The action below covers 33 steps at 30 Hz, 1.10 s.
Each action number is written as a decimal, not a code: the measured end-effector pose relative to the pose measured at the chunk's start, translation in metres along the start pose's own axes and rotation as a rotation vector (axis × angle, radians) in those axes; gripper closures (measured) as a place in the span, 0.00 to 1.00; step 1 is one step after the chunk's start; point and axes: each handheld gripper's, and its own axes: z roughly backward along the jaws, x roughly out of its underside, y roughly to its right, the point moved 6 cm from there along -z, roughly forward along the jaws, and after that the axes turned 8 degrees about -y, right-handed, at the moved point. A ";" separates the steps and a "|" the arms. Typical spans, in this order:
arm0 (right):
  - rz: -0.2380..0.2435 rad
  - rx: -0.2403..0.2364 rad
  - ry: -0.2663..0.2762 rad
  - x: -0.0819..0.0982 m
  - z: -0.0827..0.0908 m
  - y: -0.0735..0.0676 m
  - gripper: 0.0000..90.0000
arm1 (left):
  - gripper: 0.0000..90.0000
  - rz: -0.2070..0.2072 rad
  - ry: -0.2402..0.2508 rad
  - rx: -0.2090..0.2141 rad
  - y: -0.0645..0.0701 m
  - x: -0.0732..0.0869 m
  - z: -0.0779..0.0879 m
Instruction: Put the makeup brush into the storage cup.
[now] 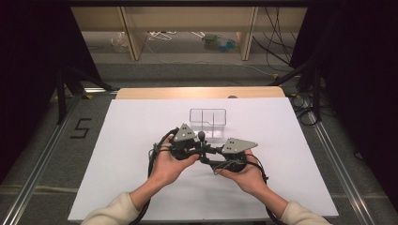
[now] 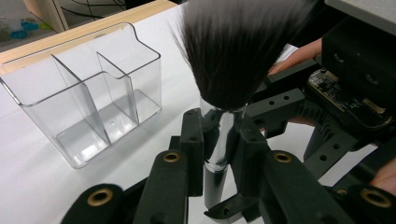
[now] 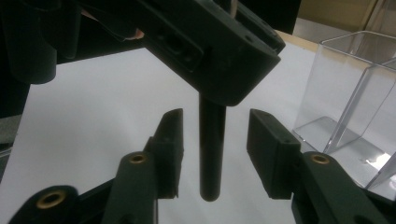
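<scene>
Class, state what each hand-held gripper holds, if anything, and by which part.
The left hand-held gripper clamps the makeup brush by its silver ferrule. The right hand-held gripper straddles the black handle without touching.

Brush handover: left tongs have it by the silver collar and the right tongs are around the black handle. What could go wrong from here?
1. The right tongs flank the handle with gaps on both sides; if the left tongs release before the pads press, the brush may drop.
2. The left grip sits on the smooth silver collar, so a sideways push from the right tongs could tilt it.
3. The clear organizer stands close behind; a swing could knock it.
</scene>
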 end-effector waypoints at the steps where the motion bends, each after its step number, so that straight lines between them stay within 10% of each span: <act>1: -0.001 -0.002 0.002 0.000 0.000 0.000 0.68 | 0.85 0.003 0.000 0.004 0.000 0.000 0.000; 22: 0.004 -0.015 0.024 -0.004 0.006 -0.001 0.88 | 0.84 0.018 0.020 0.034 -0.001 -0.001 0.000; 33: -0.009 0.019 0.011 -0.003 0.009 0.005 0.88 | 0.30 -0.062 0.100 0.031 -0.001 0.002 0.012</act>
